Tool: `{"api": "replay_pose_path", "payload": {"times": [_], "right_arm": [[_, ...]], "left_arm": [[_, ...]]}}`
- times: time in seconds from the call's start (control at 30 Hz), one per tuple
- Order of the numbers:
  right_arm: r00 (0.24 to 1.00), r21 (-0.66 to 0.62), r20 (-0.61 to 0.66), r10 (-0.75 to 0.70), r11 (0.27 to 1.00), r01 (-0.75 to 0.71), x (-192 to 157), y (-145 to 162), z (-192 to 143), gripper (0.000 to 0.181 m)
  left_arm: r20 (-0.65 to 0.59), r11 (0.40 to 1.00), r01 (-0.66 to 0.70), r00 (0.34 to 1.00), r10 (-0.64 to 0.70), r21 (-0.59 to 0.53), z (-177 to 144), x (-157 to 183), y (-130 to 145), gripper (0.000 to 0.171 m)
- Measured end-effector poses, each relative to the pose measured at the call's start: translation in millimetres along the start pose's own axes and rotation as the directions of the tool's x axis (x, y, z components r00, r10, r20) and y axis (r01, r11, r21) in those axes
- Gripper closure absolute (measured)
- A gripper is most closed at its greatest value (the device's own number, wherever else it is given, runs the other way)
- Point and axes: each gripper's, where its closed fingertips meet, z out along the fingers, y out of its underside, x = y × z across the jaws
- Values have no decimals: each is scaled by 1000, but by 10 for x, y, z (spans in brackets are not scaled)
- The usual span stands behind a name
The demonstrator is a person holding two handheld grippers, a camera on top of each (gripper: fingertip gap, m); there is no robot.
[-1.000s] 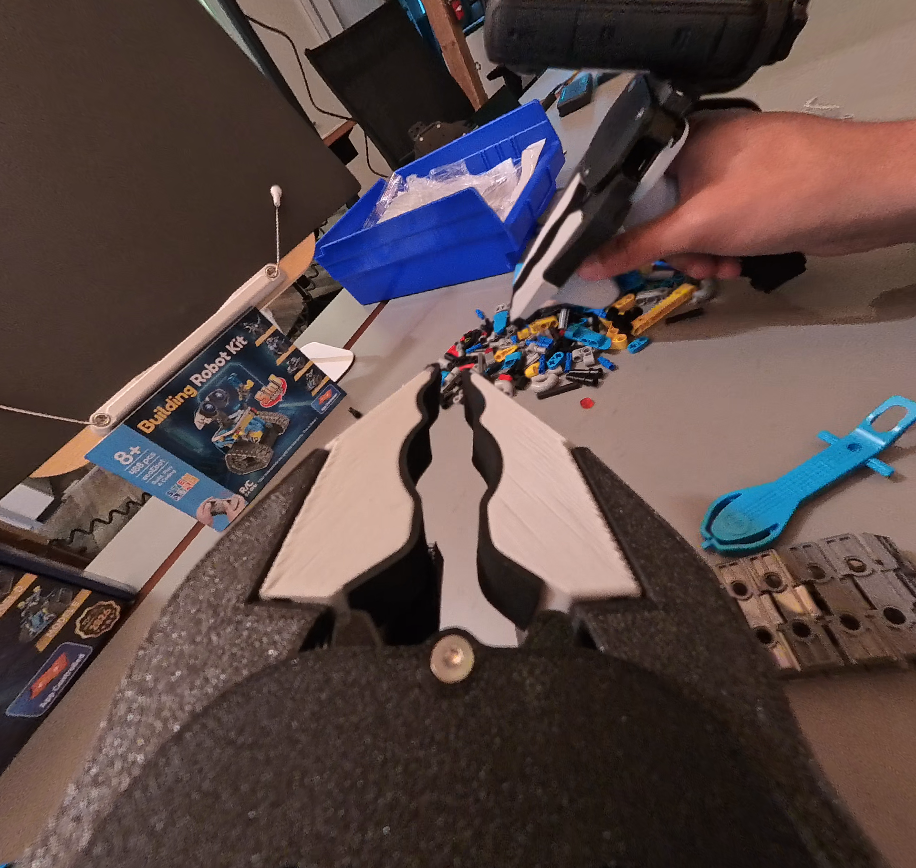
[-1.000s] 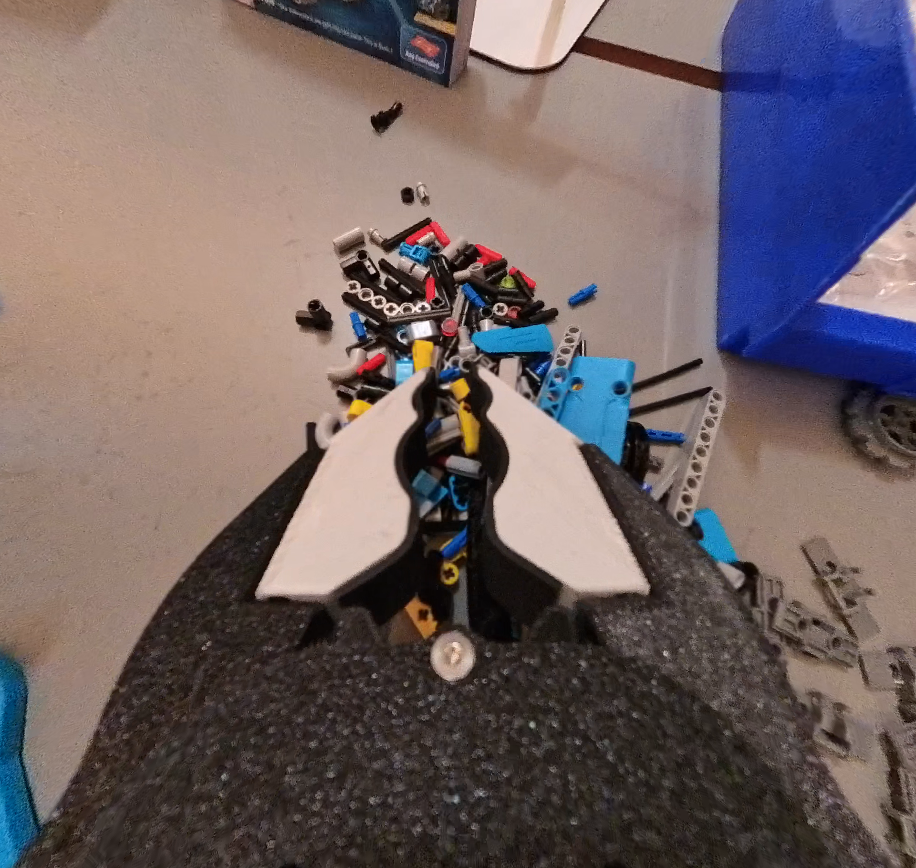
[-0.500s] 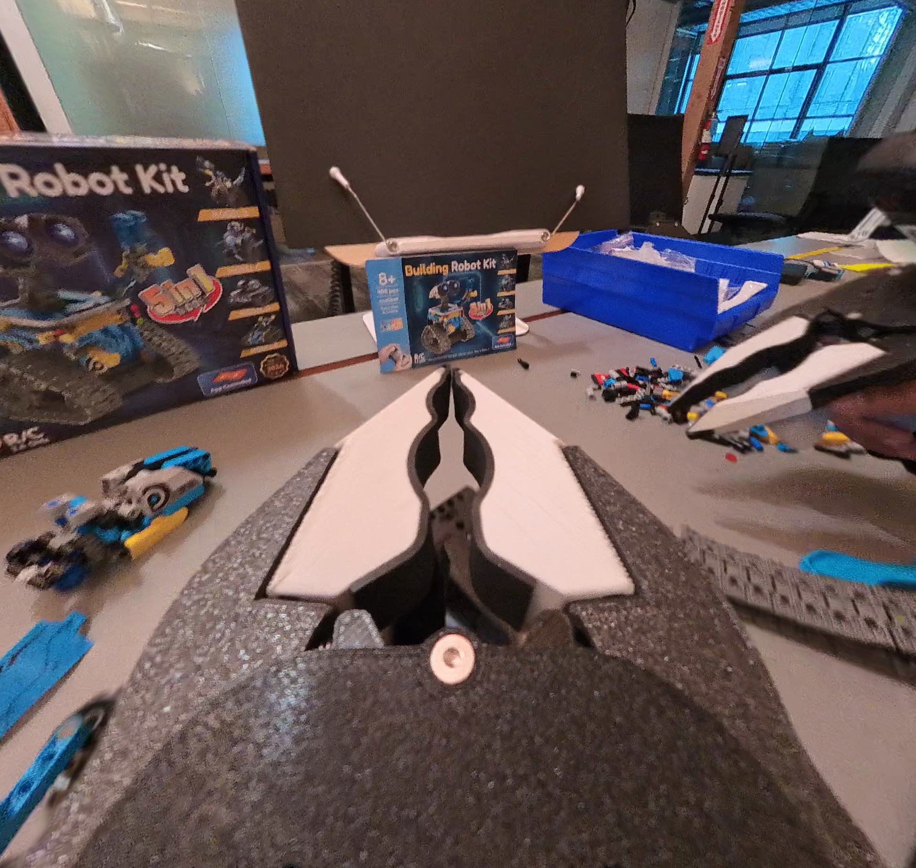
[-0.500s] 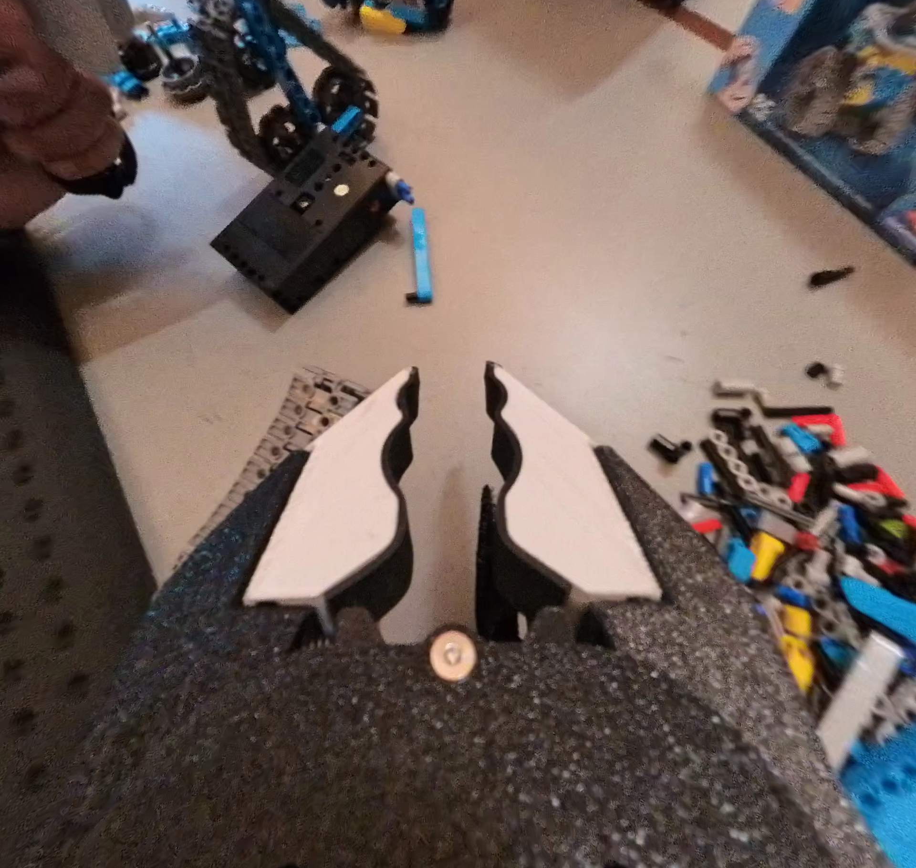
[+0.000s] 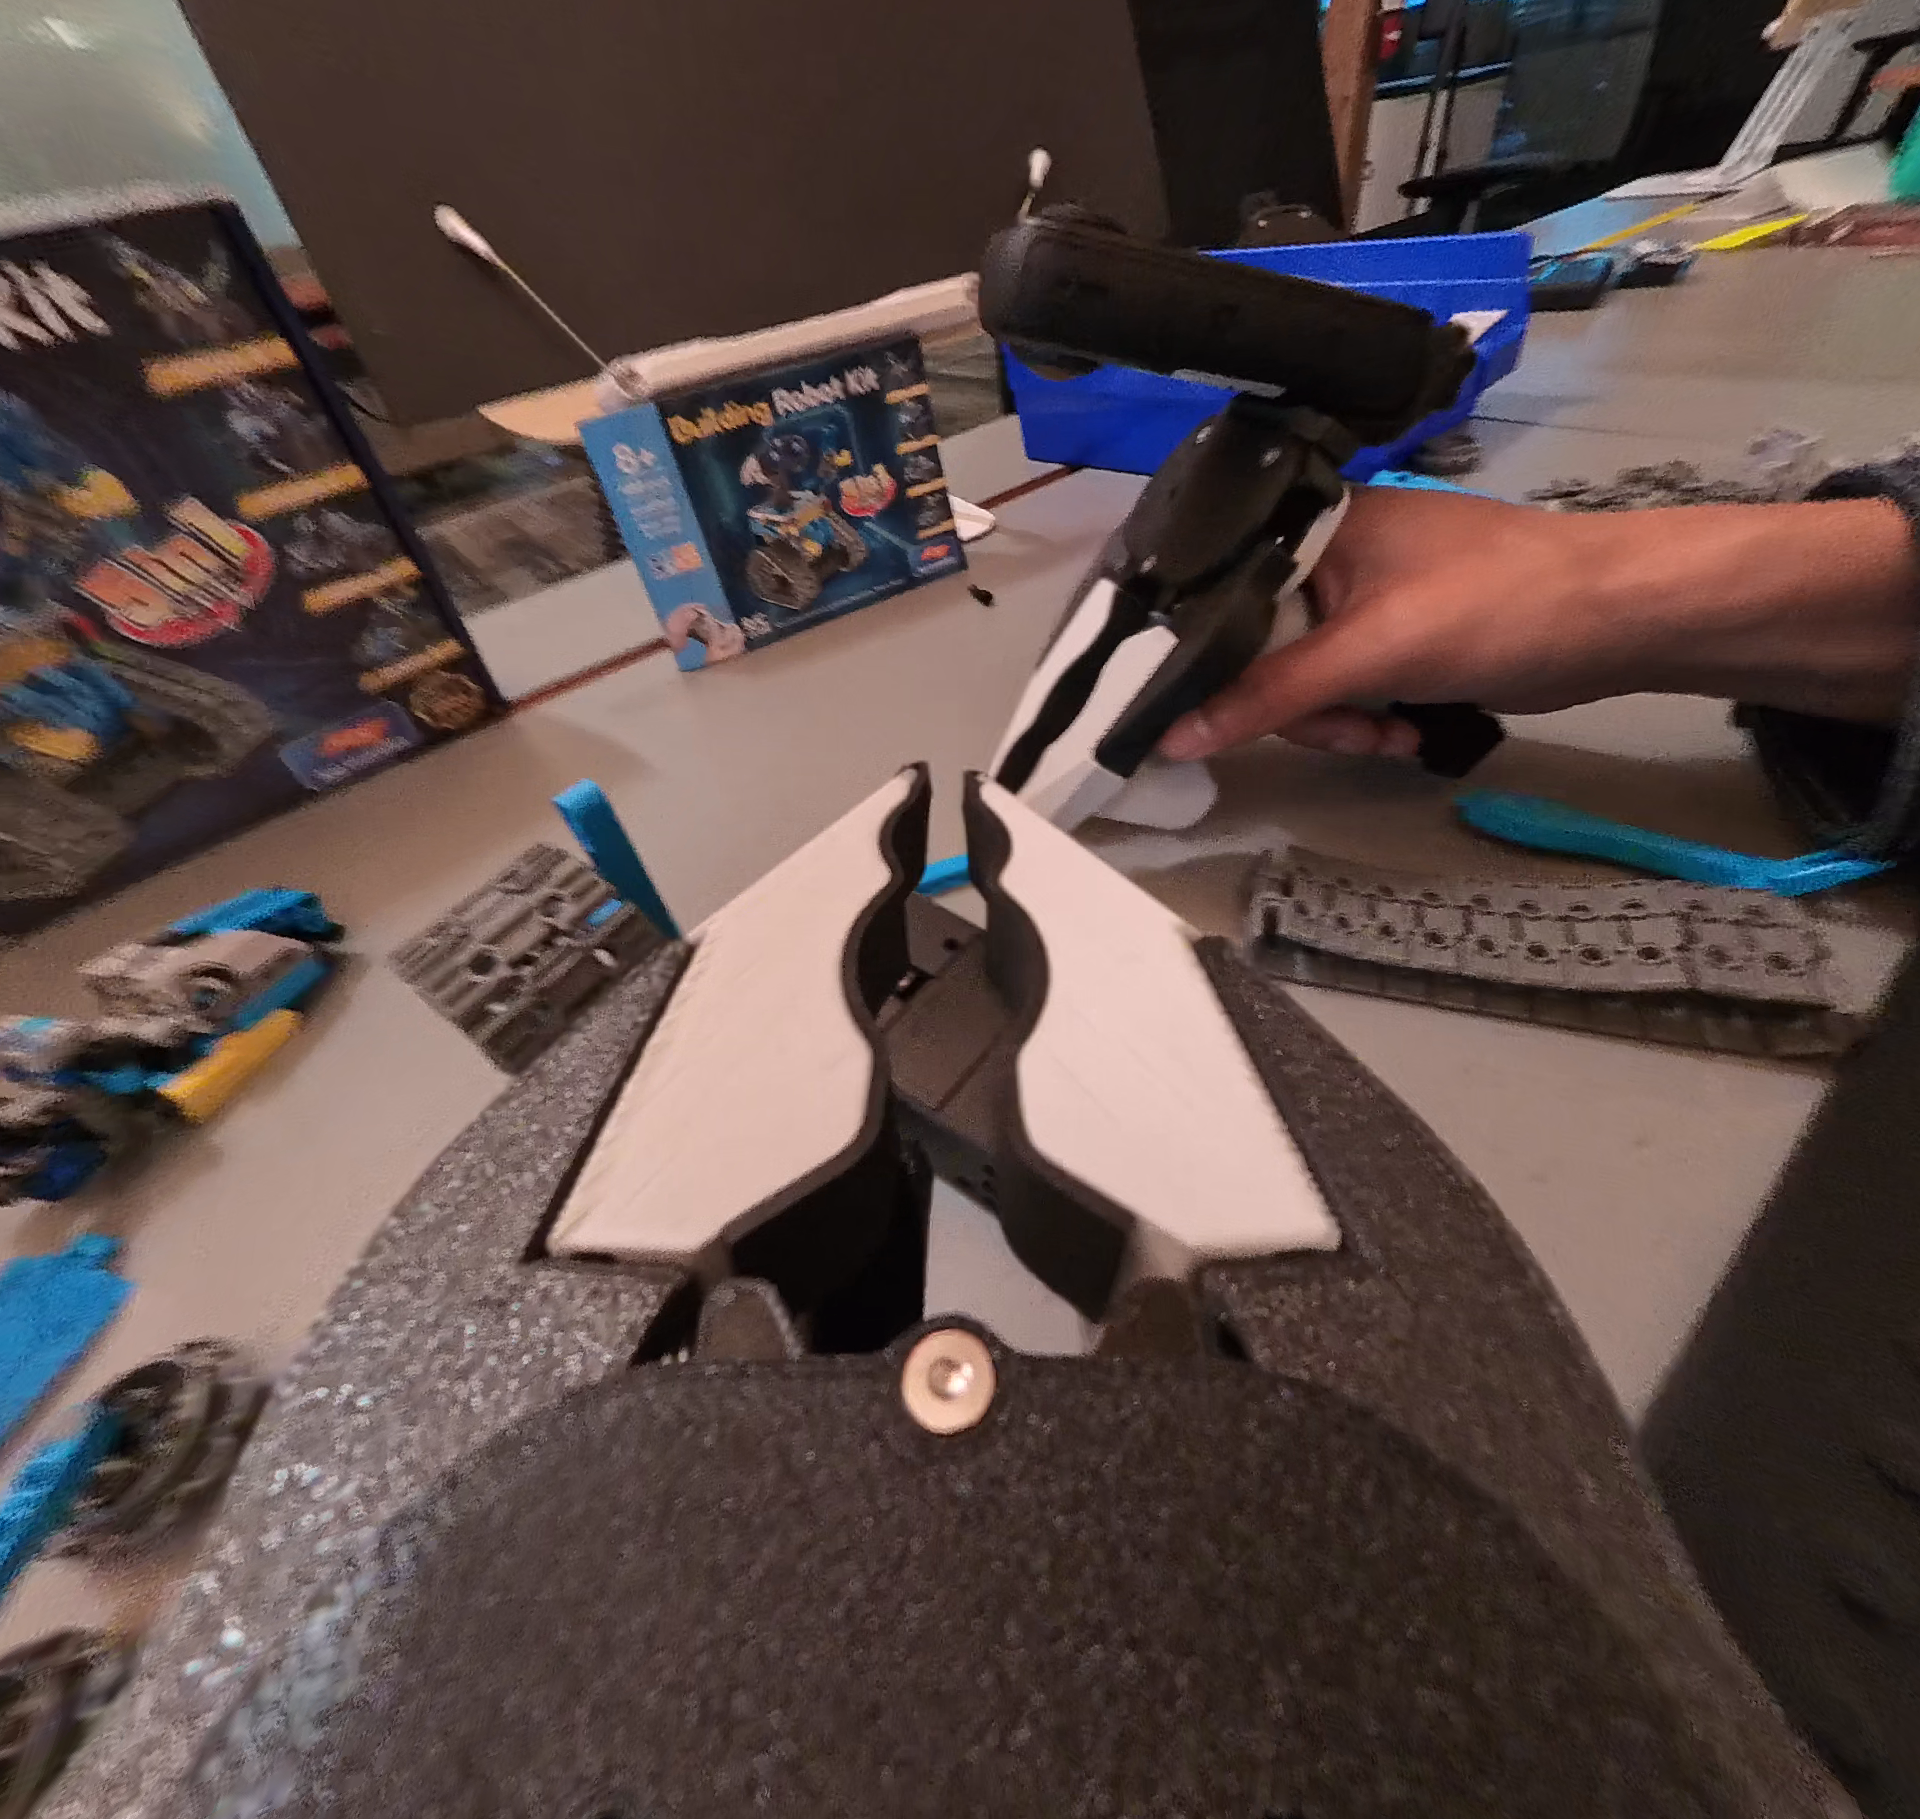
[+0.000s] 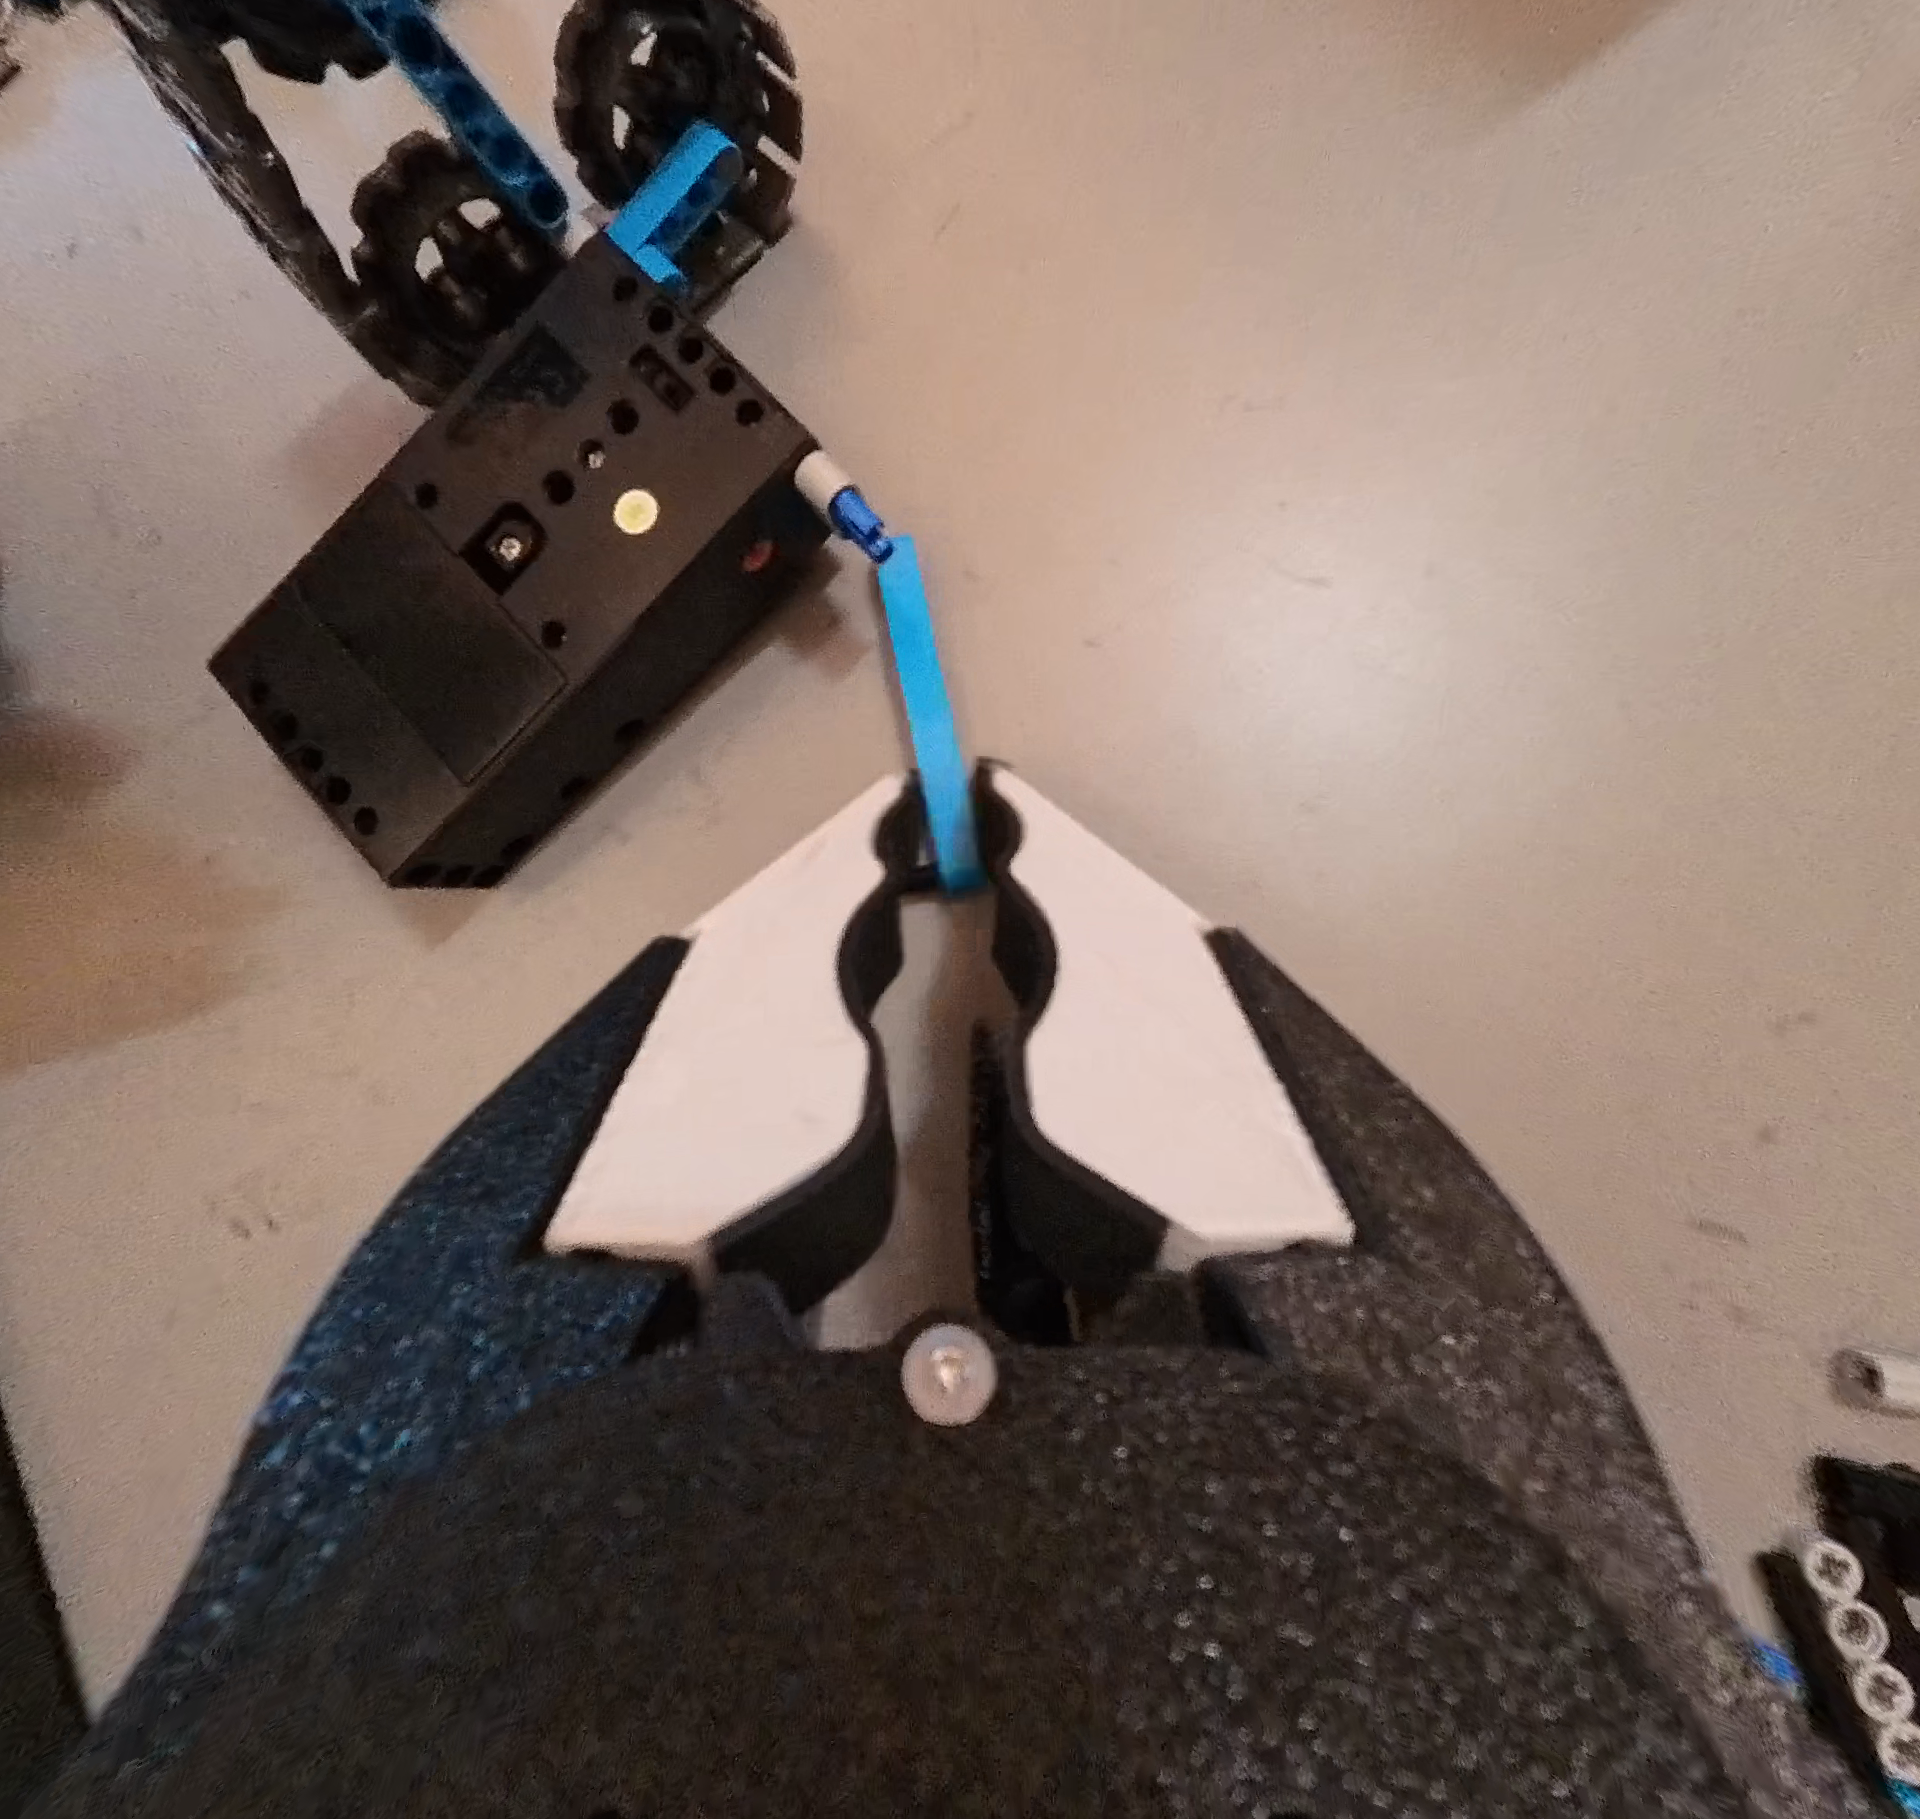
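Note:
A thin blue beam (image 6: 925, 689) lies on the beige table beside a black motor block (image 6: 520, 574). Its far end touches a small blue pin (image 6: 862, 522) on the block's corner. My right gripper (image 6: 948, 793) is shut on the near end of the beam. The block joins a black tracked chassis with toothed wheels (image 6: 447, 242). In the left wrist view my left gripper (image 5: 943, 782) is shut and empty, hovering over the black block (image 5: 935, 1031). The right gripper (image 5: 1023, 772), held by a hand, points down just beyond its tips, by the beam (image 5: 940, 876).
Two kit boxes (image 5: 790, 491) (image 5: 208, 543) stand at the back, with a blue bin (image 5: 1247, 387) to the right. A grey track strip (image 5: 1538, 948), a blue tool (image 5: 1621, 844), a track piece (image 5: 520, 948) and a small built model (image 5: 156, 1031) lie around. Loose parts (image 6: 1860, 1603) lie near the right gripper.
My right gripper left the pile of loose pieces, opened, crossed to the black block and closed on the blue beam. My left gripper swung round towards the block, still shut.

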Motion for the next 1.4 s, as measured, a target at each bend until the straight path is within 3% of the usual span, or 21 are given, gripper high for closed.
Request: {"api": "replay_pose_path", "payload": {"times": [0.07, 0.17, 0.3, 0.4, 0.5, 0.57, 0.63, 0.7, 0.8, 0.9, 0.97, 1.03, 1.1, 1.23, 1.3, 1.4], "right_arm": [[999, -29, 29, -16, 999, 17, -34, 69, -59, 175], [968, 13, 227, 109, 993, -115, -164, 95, -316, 176], [759, 279, 646, 82, 900, -335, -611, -337, -1029, 176], [614, 269, 788, 44, 873, -407, -915, -460, -1233, 176], [560, 230, 828, 35, 889, -395, -1116, -464, -1207, 176], [547, 213, 836, 49, 889, -404, -1130, -464, -1182, 176], [562, 203, 825, 55, 900, -385, -1133, -427, -1135, 176], [606, 218, 794, 47, 908, -357, -1123, -410, -1087, 176], [625, 231, 780, 25, 917, -325, -1145, -392, -1087, 176], [731, 313, 682, -16, 910, -272, -1038, -429, -1015, 170], [894, 431, 436, -102, 896, -108, -831, -468, -957, 151], [952, 473, 161, -260, 867, 157, -786, -465, -959, 143], [942, 451, -85, -325, 831, 327, -788, -518, -945, 159], [873, 286, -275, -402, 833, 473, -884, -477, -676, 158], [822, 243, -373, -430, 810, 534, -836, -498, -661, 171], [817, 258, -383, -432, 799, 544, -870, -511, -698, 180]], "left_arm": [[-74, 994, 105, 992, -107, -23, 30, 63, 29, 152], [-113, 980, 197, 974, -198, -18, 36, 56, 24, 145], [-295, 885, 465, 844, -448, -14, 50, 213, -111, 140], [-430, 798, 603, 719, -546, -6, 61, 367, -295, 136], [-443, 787, 617, 703, -556, -9, 87, 388, -308, 135], [-476, 792, 611, 697, -536, 2, 46, 426, -346, 148], [-481, 807, 590, 710, -514, 8, 40, 465, -349, 163], [-462, 818, 575, 727, -507, 7, 57, 461, -324, 160], [-488, 806, 592, 697, -525, -20, 54, 481, -315, 163], [-417, 839, 544, 766, -489, 17, 68, 389, -280, 165], [-300, 845, 533, 814, -497, 44, 91, 192, -202, 165], [-221, 827, 560, 815, -535, 62, 88, 13, -140, 165], [-192, 809, 584, 803, -564, 69, 84, -73, -108, 165], [-195, 803, 591, 798, -570, 71, 89, -74, -110, 165], [-200, 805, 590, 798, -569, 66, 93, -57, -111, 165], [-197, 805, 589, 800, -567, 73, 87, -66, -120, 165]]}}
